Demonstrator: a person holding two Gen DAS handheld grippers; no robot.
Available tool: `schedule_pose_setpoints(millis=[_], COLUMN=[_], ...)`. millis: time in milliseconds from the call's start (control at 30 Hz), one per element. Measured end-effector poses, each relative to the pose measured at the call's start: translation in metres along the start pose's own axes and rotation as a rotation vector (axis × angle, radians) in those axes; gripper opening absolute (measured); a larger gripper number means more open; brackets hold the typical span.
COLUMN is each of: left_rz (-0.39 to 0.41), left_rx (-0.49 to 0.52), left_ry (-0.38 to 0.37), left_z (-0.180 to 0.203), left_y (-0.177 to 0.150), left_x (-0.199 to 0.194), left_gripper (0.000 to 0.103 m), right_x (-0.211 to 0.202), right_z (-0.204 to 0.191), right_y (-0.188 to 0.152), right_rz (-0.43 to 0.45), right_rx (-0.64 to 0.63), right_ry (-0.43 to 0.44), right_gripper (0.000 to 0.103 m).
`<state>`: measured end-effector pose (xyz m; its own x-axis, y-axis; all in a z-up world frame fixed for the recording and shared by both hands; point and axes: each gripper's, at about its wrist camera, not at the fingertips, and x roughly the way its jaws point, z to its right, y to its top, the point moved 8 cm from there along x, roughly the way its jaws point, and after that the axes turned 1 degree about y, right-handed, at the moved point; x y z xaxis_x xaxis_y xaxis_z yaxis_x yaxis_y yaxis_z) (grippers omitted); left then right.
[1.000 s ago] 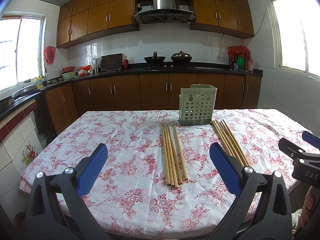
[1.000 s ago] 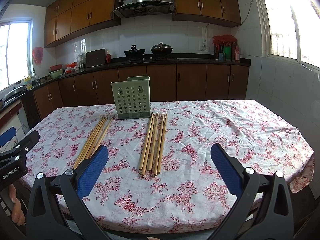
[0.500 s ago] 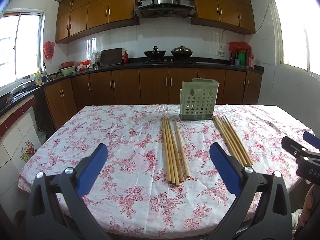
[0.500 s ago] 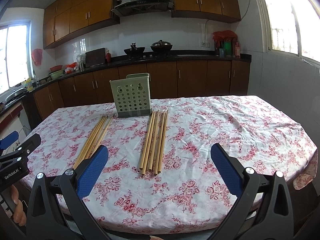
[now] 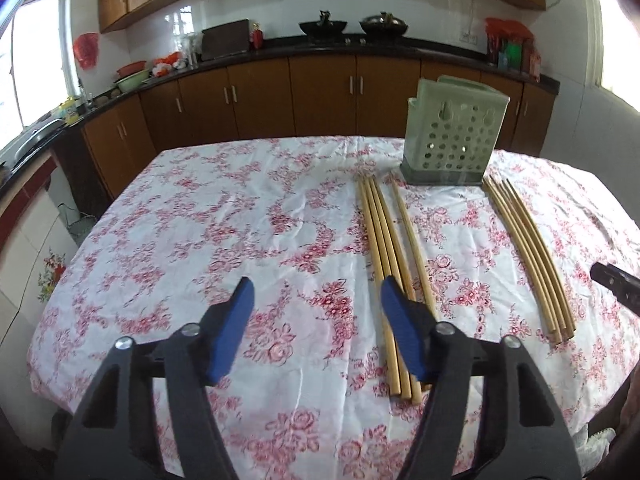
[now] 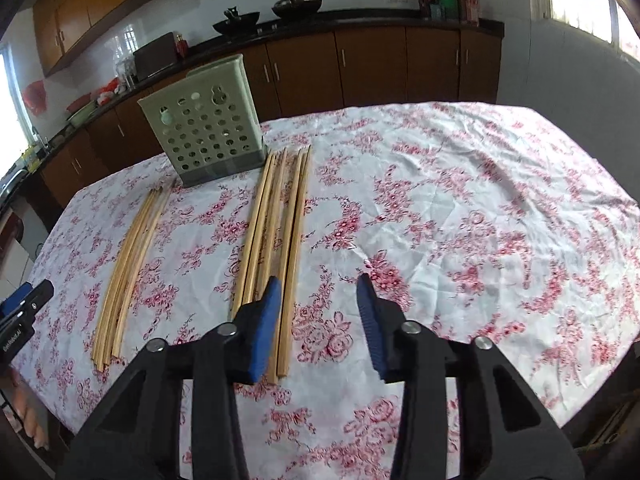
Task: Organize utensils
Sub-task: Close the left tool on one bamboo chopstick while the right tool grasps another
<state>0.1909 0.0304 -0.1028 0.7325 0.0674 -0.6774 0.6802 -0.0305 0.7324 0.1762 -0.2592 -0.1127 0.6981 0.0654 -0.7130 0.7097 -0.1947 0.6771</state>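
Two bundles of bamboo chopsticks lie on the flowered tablecloth in front of a green perforated holder (image 5: 452, 140) (image 6: 208, 128). My left gripper (image 5: 318, 296) hovers over the cloth, its jaws closing with nothing between them. Its right finger (image 5: 400, 328) covers the near ends of the left bundle (image 5: 384, 248). My right gripper (image 6: 319, 284) is also closing. Its left finger (image 6: 260, 328) overlaps the near ends of the right bundle (image 6: 276, 216), and one stick shows just inside the gap, not pressed. The other bundle appears in each view (image 5: 528, 256) (image 6: 132, 248).
The table (image 5: 180, 240) stands in a kitchen with brown cabinets (image 5: 320, 92) and a dark counter behind it. Each gripper's tip shows at the edge of the other's view (image 5: 612, 280) (image 6: 24, 308). A person's fingers (image 6: 28, 416) show at the lower left.
Both grippers have moved forward and dipped toward the table, so the chopsticks look larger and nearer. Both pairs of jaws have narrowed from wide open.
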Motion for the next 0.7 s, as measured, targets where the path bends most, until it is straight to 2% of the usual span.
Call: schedule_pose_setpoints(millis=[33,200,400,600,700], left_rz=[-0.019,-0.107,-0.155,-0.18,-0.19], left_rx=[0.006,-0.019,-0.008,0.012,0.019], left_ry=[-0.018,-0.115,-0.155,-0.162,-0.168], left_z=[0.003,0.012,0.021,0.026,0.029], left_y=[0.0,-0.006,-0.01,-0.01,-0.012], left_x=[0.007,0.034,0.05,0.059,0.062], left_gripper=[0.055,0.033,0.03,0.019,0.019], right_x=[0.008,0.036,0.054,0.055,0.056], right_z=[-0.002,-0.012,-0.011,-0.001,-0.001], right_y=[0.001,0.003,-0.004,0.002,0.003], right_rz=[-0.017,-0.089,-0.15,-0.125,-0.122], right_rx=[0.007,-0.004,-0.006,0.0,-0.007], right_ry=[0.019,0.059,0.093,0.052,0.051], right_gripper=[0.025,0.016,0.008,0.008,0.008])
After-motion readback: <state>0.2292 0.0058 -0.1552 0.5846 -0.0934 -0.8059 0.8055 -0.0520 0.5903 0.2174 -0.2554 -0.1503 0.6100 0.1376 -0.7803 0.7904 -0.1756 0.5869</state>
